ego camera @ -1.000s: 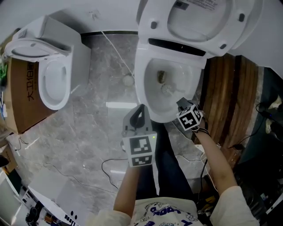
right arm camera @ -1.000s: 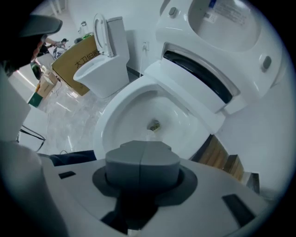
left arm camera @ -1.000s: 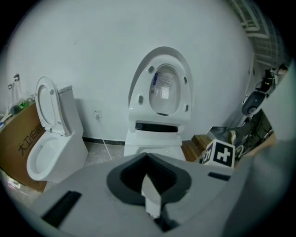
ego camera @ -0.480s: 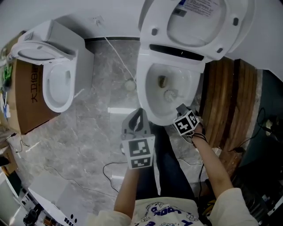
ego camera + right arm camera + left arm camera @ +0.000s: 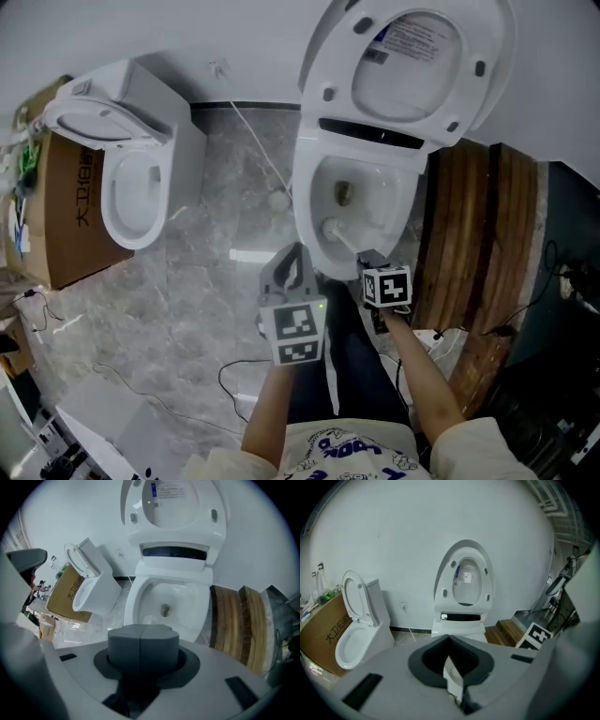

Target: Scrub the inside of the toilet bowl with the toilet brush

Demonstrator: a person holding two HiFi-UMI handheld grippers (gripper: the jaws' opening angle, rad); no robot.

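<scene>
The toilet bowl (image 5: 309,211) stands open, with its lid (image 5: 412,56) raised against the wall. The white toilet brush (image 5: 331,228) has its head low on the bowl's near-left inner wall. Its handle runs back to my right gripper (image 5: 367,259), which is shut on it just outside the front rim. In the right gripper view the jaws (image 5: 143,637) are pressed together above the bowl (image 5: 136,597), hiding the handle. My left gripper (image 5: 297,251) hangs shut and empty over the floor, left of the bowl's front. Its camera sees the lid (image 5: 465,578) past the jaw tips (image 5: 449,639).
A second toilet (image 5: 131,187) stands at the left beside a cardboard box (image 5: 66,216). A wooden step (image 5: 469,244) lies right of the bowl. A white hose (image 5: 248,117) and thin cables (image 5: 234,366) cross the grey marble floor.
The brush head has swept from the middle of the bowl to its near-left wall. My right gripper moved left and back towards me. The left gripper stayed put.
</scene>
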